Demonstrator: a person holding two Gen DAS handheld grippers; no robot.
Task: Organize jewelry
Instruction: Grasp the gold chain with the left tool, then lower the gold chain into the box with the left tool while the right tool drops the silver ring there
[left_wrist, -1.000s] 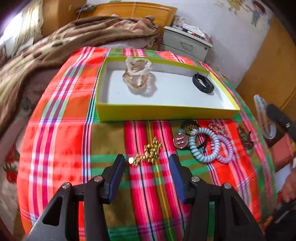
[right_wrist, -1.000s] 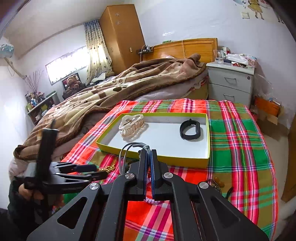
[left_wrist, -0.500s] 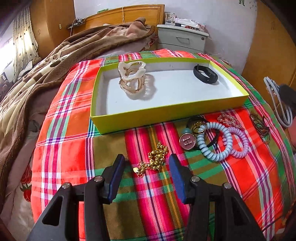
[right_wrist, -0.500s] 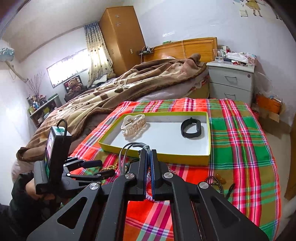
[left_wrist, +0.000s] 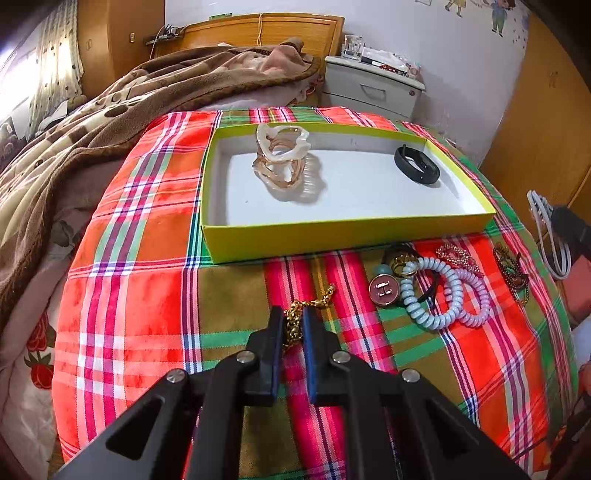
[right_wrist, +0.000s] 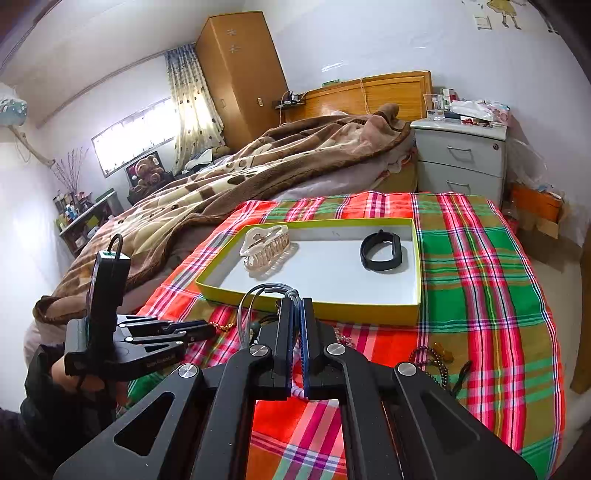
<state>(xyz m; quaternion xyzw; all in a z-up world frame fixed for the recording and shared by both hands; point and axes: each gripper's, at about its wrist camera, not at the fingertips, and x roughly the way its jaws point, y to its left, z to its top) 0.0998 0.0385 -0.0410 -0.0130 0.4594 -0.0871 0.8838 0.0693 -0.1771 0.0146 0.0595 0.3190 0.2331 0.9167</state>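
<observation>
On the plaid cloth lies a gold chain (left_wrist: 322, 300), and my left gripper (left_wrist: 291, 314) is closing its jaws on it, the pads pressing the links; the same gripper (right_wrist: 207, 330) shows low at the left of the right wrist view. My right gripper (right_wrist: 296, 306) is shut on a grey looped band (right_wrist: 255, 295) and hangs above the cloth in front of the yellow-green box (left_wrist: 332, 240). Inside the box lie a clear hair claw (left_wrist: 284, 162) and a black band (left_wrist: 417, 168).
To the right of the chain lie a round pink piece (left_wrist: 384, 291), a blue spiral tie (left_wrist: 432, 295), a lilac spiral tie (left_wrist: 478, 295), a pink chain (left_wrist: 456, 256) and dark beads (left_wrist: 511, 269). A brown blanket (left_wrist: 110, 122) lies left, a nightstand (left_wrist: 373, 88) behind.
The left gripper's jaws, wide open around the gold chain before, have closed on it. The right gripper with its grey band has not moved.
</observation>
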